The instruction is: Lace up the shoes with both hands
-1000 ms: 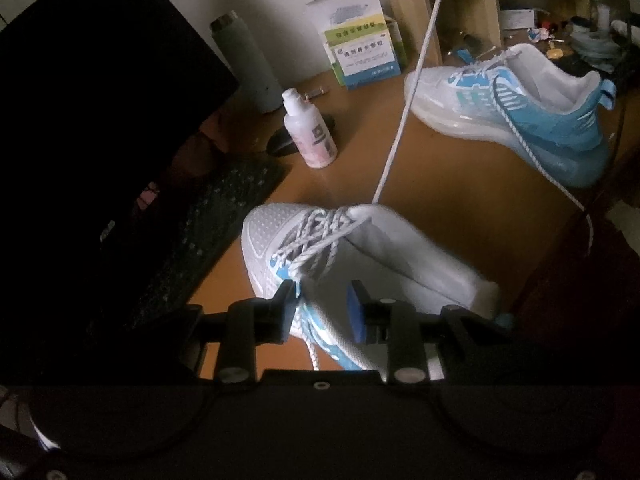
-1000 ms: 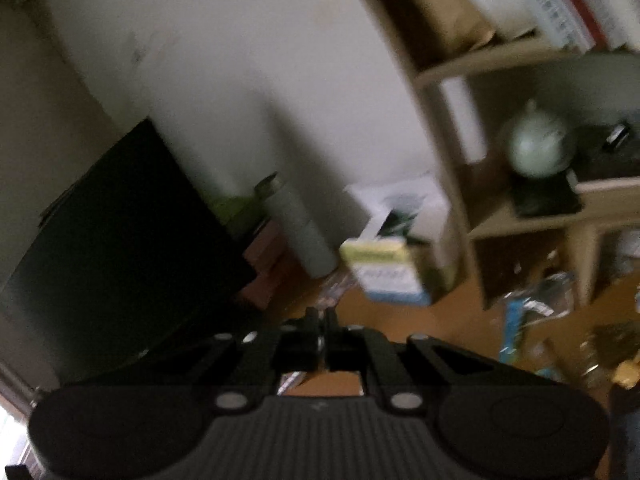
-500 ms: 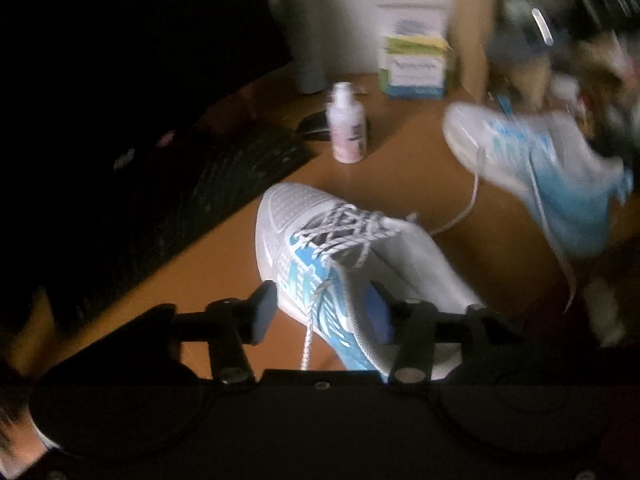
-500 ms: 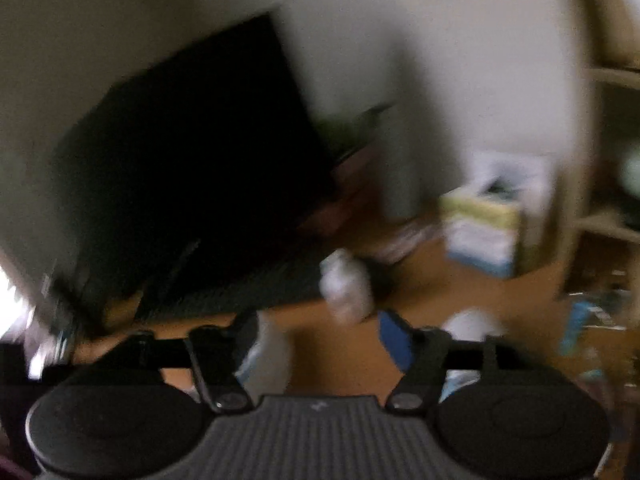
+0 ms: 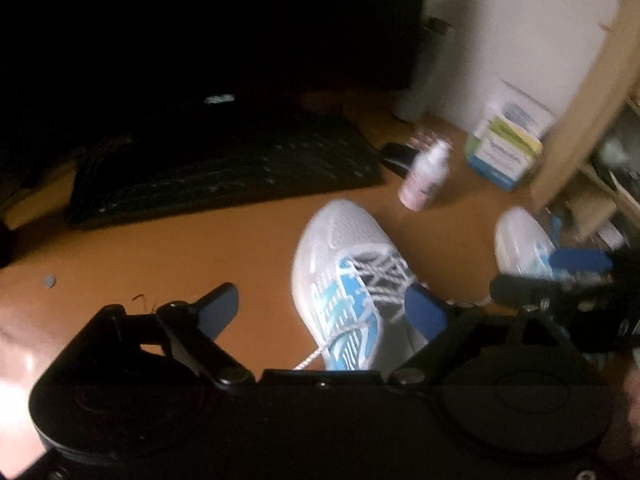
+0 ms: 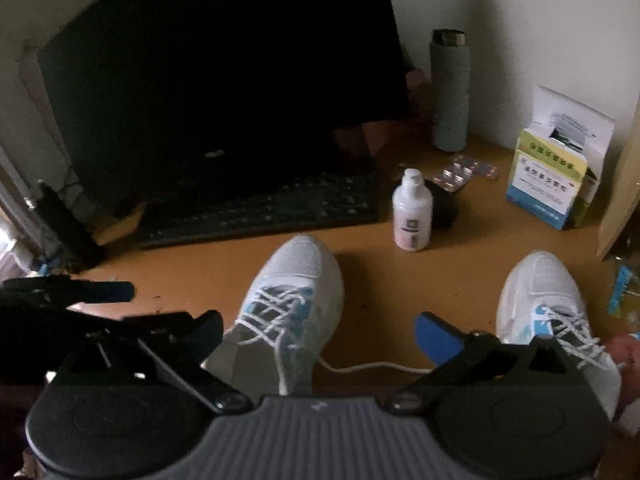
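Nearest the cameras, both tools stand with jaws spread wide and nothing between the pads. The left gripper (image 5: 320,312) has just been opening, and the near sneaker (image 5: 340,280) shows through its gap without being touched. The right gripper (image 6: 320,332) has likewise just been opening, above the same shoe (image 6: 288,300).

That white-and-blue sneaker lies on the orange worktop (image 6: 180,276), toe pointing toward the keyboard, its lace crossed through the eyelets. One loose lace end (image 6: 372,368) trails across the worktop toward the second sneaker (image 6: 548,312), which sits well apart to the right. Another free end (image 5: 316,354) hangs near the left tool's body.

Judging from this, the step is to retake the two free ends. It would go best if each tool pinched its lace close to the shoe, near the top eyelets, so the pull tightens the crossings evenly and does not drag the shoe along the worktop.

Farther back stand a small white bottle (image 6: 412,216), its label too blurred to read, a dark keyboard (image 6: 260,212), blister packs (image 6: 468,172), a medicine box (image 6: 548,184) with Chinese print too small to make out, a grey flask (image 6: 450,92) and a black monitor (image 6: 220,80) whose small logo cannot be read.
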Motion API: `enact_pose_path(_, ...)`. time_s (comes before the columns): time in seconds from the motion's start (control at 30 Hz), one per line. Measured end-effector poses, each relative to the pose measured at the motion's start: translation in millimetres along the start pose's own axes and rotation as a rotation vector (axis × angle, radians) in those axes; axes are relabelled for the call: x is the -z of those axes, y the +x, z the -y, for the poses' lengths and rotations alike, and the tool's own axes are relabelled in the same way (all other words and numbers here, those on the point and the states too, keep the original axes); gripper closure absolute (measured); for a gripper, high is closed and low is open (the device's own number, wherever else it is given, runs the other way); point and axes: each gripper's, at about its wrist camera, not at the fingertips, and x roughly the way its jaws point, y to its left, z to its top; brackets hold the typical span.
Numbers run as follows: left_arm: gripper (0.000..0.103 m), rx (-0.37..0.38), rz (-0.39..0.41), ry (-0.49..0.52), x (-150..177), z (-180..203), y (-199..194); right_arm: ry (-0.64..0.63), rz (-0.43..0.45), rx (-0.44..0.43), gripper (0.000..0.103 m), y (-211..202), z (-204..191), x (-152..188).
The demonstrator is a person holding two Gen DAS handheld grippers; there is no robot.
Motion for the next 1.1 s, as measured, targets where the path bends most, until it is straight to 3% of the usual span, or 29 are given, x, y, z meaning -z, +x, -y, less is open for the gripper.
enact_pose_path(0.27,0.011,-0.089,0.014,0.002,-1.0,12.9,-11.4,-0.04,-0.051,0.067,0.001,7.1,-1.7,4.3)
enact_pose_path(0.67,0.011,-0.102,0.045,-0.064,13.1,18.5,-21.8,-0.168,-0.051,0.069,0.001,-4.6,-11.6,12.2)
enact_pose_path(1.1,0.009,-0.141,0.045,-0.015,23.8,39.0,-21.7,-0.184,-0.029,0.064,0.001,-18.7,-1.0,17.3)
